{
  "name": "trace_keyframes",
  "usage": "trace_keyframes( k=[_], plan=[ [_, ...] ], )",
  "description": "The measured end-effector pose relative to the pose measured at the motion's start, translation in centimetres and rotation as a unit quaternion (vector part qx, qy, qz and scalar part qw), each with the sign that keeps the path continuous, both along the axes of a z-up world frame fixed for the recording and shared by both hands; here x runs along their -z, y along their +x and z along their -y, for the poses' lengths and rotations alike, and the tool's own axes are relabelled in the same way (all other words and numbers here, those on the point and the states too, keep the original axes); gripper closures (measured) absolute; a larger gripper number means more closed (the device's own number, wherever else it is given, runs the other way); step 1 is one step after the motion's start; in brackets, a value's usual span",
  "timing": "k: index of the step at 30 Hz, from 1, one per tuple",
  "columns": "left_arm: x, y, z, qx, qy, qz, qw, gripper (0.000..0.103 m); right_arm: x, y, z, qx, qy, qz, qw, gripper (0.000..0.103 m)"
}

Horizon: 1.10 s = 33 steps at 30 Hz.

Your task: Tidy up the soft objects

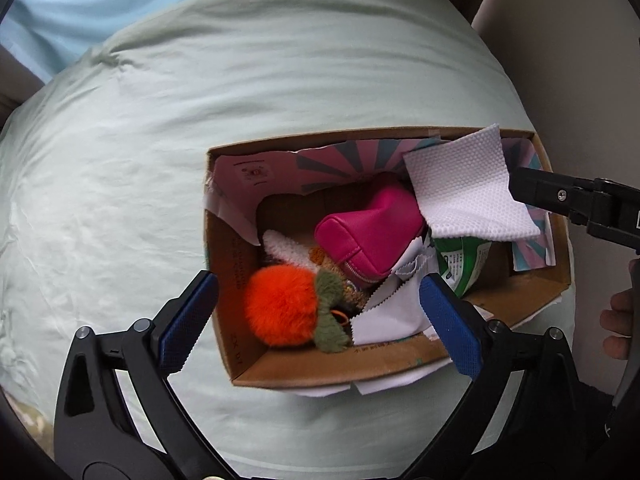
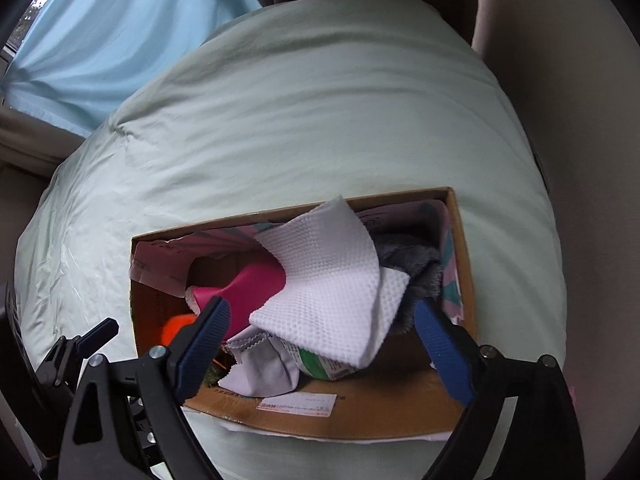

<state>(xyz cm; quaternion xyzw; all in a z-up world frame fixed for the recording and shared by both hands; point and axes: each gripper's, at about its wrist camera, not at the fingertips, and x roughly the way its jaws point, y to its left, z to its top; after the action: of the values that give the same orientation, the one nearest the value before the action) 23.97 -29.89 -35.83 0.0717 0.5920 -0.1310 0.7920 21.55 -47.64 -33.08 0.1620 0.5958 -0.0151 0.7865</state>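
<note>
A cardboard box (image 1: 236,280) sits on a pale green bedcover and shows in both views (image 2: 464,264). It holds an orange pompom (image 1: 280,304), a pink pouch (image 1: 368,232), a white cloth (image 1: 388,316), a green packet (image 1: 464,264) and a white textured towel (image 1: 464,196). The towel (image 2: 332,300) lies loose over the contents, between my right gripper's open fingers. A grey fluffy item (image 2: 416,268) lies at the box's right end. My left gripper (image 1: 320,320) is open above the box's near side. My right gripper (image 2: 324,348) is open above the box and holds nothing.
The pale green bedcover (image 1: 240,80) spreads around the box. A light blue curtain (image 2: 120,32) hangs at the back left. A beige wall or headboard (image 2: 560,80) stands on the right. The right gripper's body (image 1: 580,204) and a hand (image 1: 618,320) show at the left view's right edge.
</note>
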Motion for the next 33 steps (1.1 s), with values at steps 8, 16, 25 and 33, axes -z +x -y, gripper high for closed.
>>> trace_keyframes(
  k=[8,16,25,33],
  plan=[
    [-4.2,-2.1,-2.2,-0.004,-0.028,0.024,0.9993,0.003,-3.8,-2.1,-1.3,0.000,-0.013,0.028,1.000,0.011],
    [-13.4,-5.1,-7.5,-0.016,-0.052,0.089,0.9946,0.002,-12.1,-6.0,-4.6,-0.010,-0.034,0.088,0.995,0.011],
    [-23.7,-9.2,-16.5,-0.047,-0.063,0.171,0.9820,0.000,-22.8,-12.0,-11.9,-0.025,-0.064,0.185,0.980,0.011],
    [-30.3,-13.5,-23.9,-0.071,-0.087,0.256,0.9602,0.000,-28.6,-16.6,-18.5,-0.015,-0.121,0.265,0.957,0.004]
  ],
)
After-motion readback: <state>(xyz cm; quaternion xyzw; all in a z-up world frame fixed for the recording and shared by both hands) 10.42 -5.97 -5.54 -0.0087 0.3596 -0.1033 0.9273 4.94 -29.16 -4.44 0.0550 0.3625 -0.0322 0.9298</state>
